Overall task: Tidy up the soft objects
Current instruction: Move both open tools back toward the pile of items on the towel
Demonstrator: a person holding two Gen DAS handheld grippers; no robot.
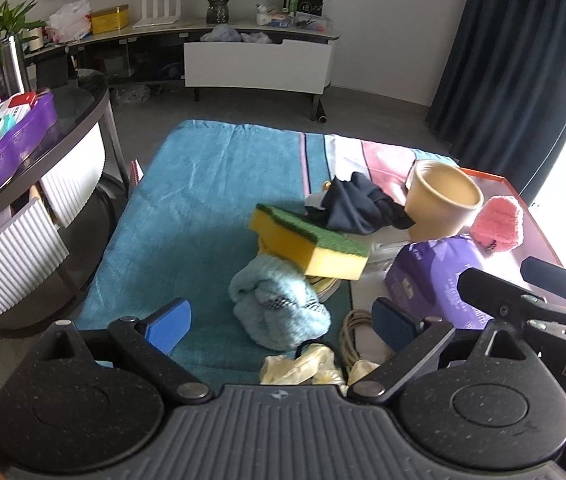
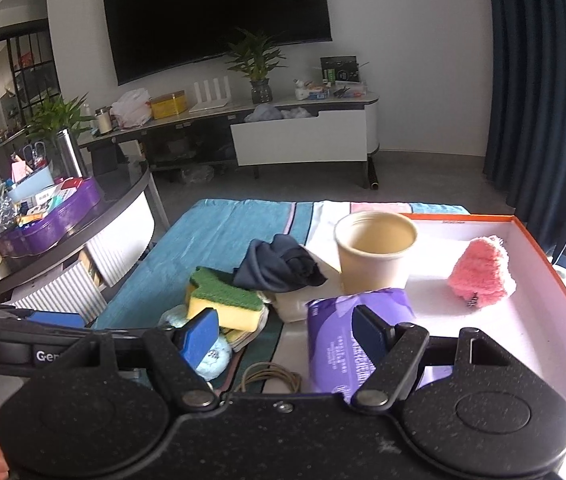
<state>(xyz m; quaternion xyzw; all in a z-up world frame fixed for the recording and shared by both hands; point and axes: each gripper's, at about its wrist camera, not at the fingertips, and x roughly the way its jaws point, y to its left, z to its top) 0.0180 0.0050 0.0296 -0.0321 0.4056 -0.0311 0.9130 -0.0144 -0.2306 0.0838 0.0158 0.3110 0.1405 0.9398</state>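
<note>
A pile of soft things lies on a blue towel (image 1: 203,200): a yellow-green sponge (image 1: 311,242), a light blue fuzzy cloth (image 1: 279,306), a dark navy cloth (image 1: 363,204) and a pale yellow cloth (image 1: 303,368). A pink fluffy item (image 1: 497,222) lies in the orange-rimmed white tray (image 2: 555,344). My left gripper (image 1: 283,330) is open, its pads on either side of the light blue cloth. My right gripper (image 2: 287,336) is open above the purple tissue pack (image 2: 339,344), near the sponge (image 2: 223,300). The pink item (image 2: 481,274) lies to its right.
A beige paper cup (image 2: 375,252) stands at the tray's near-left corner. A coil of cord (image 2: 271,378) lies by the purple pack. A dark side table (image 1: 43,148) with a purple tray (image 1: 7,144) stands left. A TV cabinet (image 2: 303,136) is behind.
</note>
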